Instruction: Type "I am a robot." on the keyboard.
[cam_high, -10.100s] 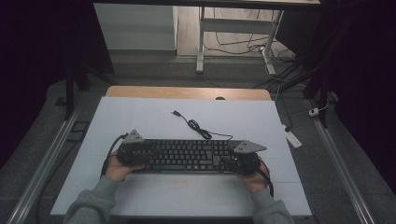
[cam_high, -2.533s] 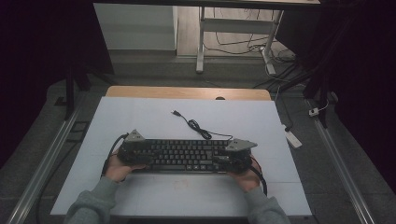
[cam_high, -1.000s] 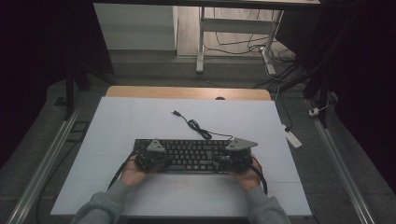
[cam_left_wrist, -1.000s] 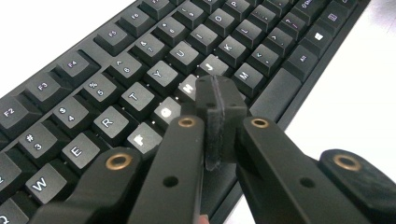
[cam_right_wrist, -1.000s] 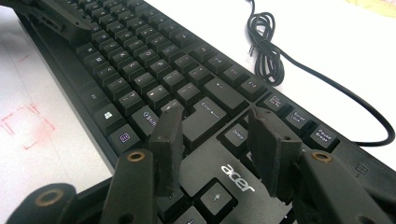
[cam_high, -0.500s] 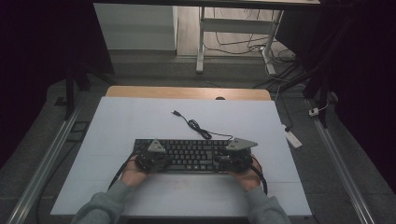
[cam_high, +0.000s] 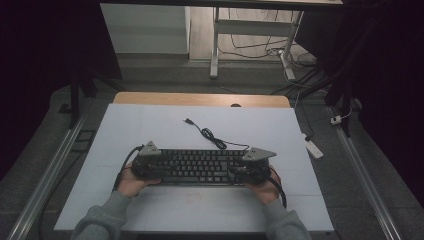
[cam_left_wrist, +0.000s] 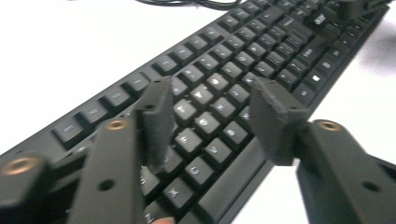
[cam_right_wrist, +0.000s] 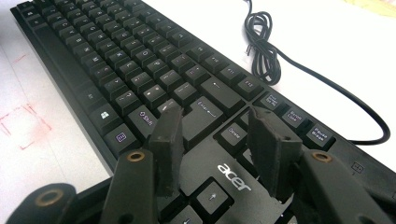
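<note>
With the keyboard (cam_high: 200, 167) lying at the near middle of the worktop (cam_high: 150, 125), both grippers, left (cam_left_wrist: 210, 116) and right (cam_right_wrist: 215, 140), hover with fingers apart over its ends, so close evenly and lift level.

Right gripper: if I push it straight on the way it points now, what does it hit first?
Most likely the keyboard itself: the open right gripper hovers low over the Enter and Delete keys beside the logo. Depth is unclear, but those keytops look nearest.

Grey sleeves; black fingers (cam_left_wrist: 156, 121), brass-ringed screw holes.
</note>
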